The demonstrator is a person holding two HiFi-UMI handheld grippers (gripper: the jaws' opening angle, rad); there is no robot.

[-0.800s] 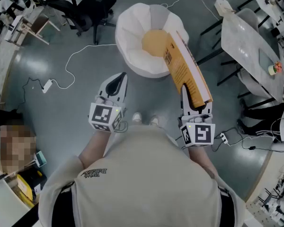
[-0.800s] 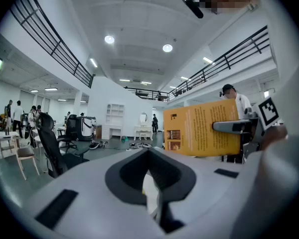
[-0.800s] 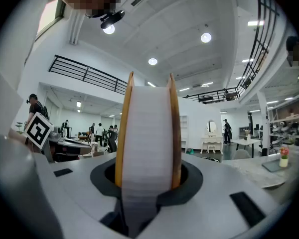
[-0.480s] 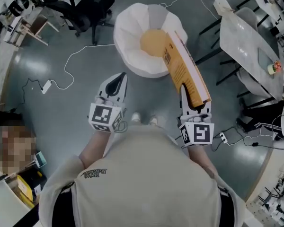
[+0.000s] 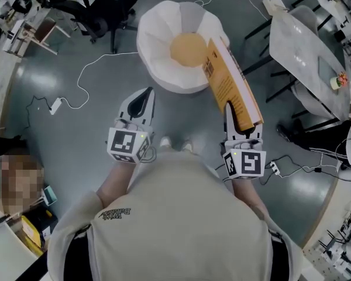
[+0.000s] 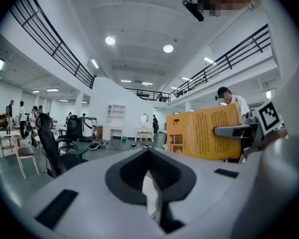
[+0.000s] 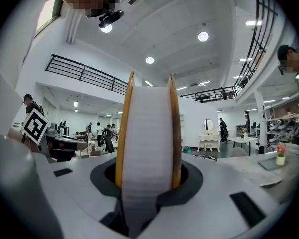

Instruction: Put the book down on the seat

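Note:
A thick book (image 5: 231, 84) with orange covers stands on edge in my right gripper (image 5: 241, 123), which is shut on its lower end. The book reaches forward over the near right rim of the seat (image 5: 164, 51), a white petal-shaped chair with an orange cushion (image 5: 187, 48). In the right gripper view the book's white page edge (image 7: 148, 143) fills the gap between the jaws. My left gripper (image 5: 145, 98) hangs level to the left of the book, short of the seat, shut with nothing in it. From the left gripper view the book (image 6: 204, 133) shows at the right.
A black office chair (image 5: 105, 4) stands at the back left. A white cable (image 5: 88, 69) runs over the grey floor to a power strip (image 5: 55, 105). A marble table (image 5: 304, 45) with dark legs is at the right, cables (image 5: 304, 168) lie below it.
Almost nothing: the seat has slid slightly up and left in the view, while both grippers and the book keep their places.

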